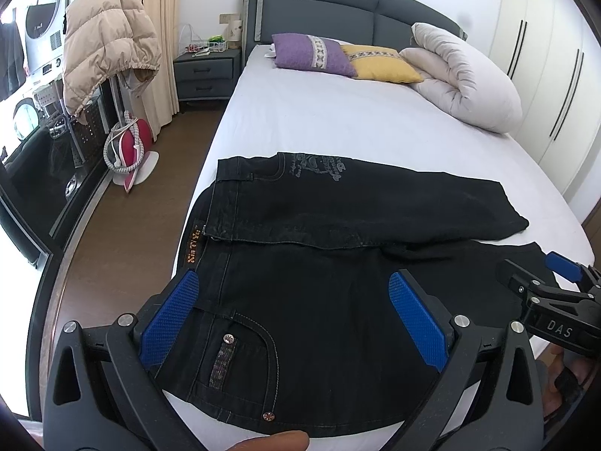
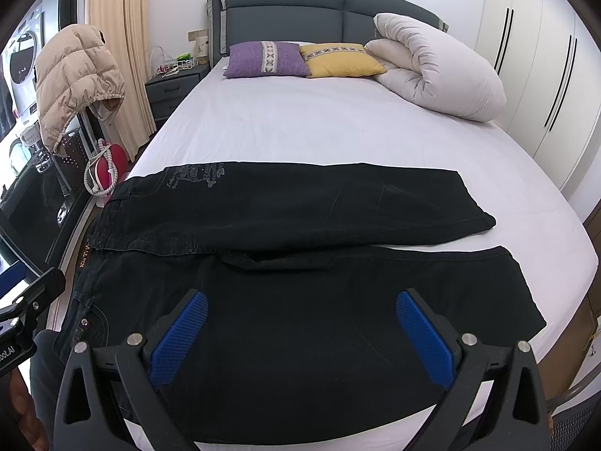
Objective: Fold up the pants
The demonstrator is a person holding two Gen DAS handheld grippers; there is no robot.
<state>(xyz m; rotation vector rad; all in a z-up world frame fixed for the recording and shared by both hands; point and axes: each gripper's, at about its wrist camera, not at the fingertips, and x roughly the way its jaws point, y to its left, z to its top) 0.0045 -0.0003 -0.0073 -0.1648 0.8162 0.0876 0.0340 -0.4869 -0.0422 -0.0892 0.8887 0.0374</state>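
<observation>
From your left wrist, your left gripper (image 1: 295, 295) hangs spread wide, holding nothing, over the waist of the black pants (image 1: 338, 263) on the bed (image 1: 338, 120). From your right wrist, your right gripper (image 2: 302, 315) gapes equally wide above the near leg.

A bedroom in even daylight: a bed (image 2: 300, 124) with a white sheet and a dark grey padded headboard (image 2: 300, 11) against a white wall. Purple (image 2: 263, 59) and yellow (image 2: 340, 61) pillows and a rolled pale duvet (image 2: 439, 71) lie at its head. A grey nightstand (image 1: 208, 73) stands by beige curtains (image 1: 157, 18); white wardrobes (image 2: 537, 56) line the right; the floor (image 1: 142, 218) is brown wood.
</observation>
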